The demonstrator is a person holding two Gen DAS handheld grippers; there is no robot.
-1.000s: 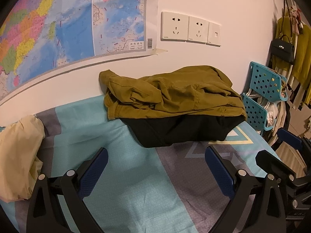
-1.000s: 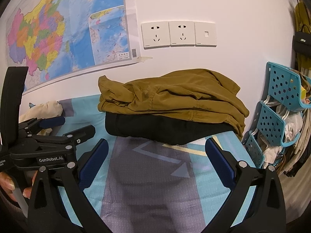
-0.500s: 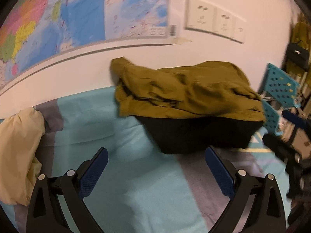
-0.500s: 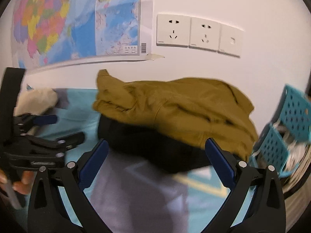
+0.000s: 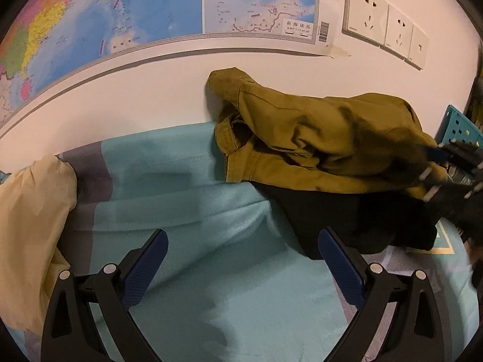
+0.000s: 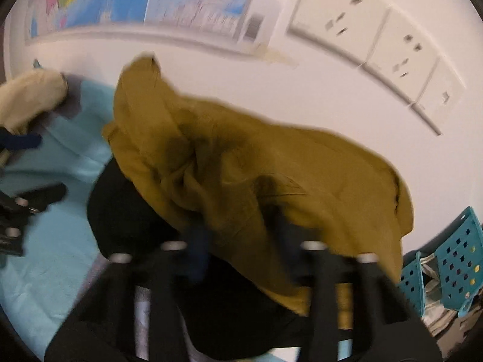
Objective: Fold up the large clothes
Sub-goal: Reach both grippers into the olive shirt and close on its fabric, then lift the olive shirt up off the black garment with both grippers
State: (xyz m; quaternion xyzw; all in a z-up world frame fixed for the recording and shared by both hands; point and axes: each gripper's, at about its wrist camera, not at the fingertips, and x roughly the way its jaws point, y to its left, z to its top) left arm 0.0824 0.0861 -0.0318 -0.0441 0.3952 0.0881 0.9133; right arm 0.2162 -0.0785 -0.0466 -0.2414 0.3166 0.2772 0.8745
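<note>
Bedroom corner, white wall: we list a map [image 5: 126, 15] and sockets [image 5: 383, 24] above a bed with a teal sheet [image 5: 193, 187]. On it, against the wall, an olive-brown garment [image 5: 317, 138] lies crumpled over a black garment [image 5: 356, 223]; a cream bundle [image 5: 27, 211] sits well apart. Our left gripper [image 5: 241, 259] hovers over bare sheet, fingers wide apart. Our right gripper [image 6: 238, 226], blurred, has just been closing at the olive cloth's near edge; whether it pinches the cloth we cannot tell. Teal baskets [image 6: 452, 259] stand alongside.

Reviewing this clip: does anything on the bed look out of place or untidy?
Yes. The olive jacket lies crumpled and askew atop the black garment, one end riding up the wall. Nothing looks spilled or damaged.
</note>
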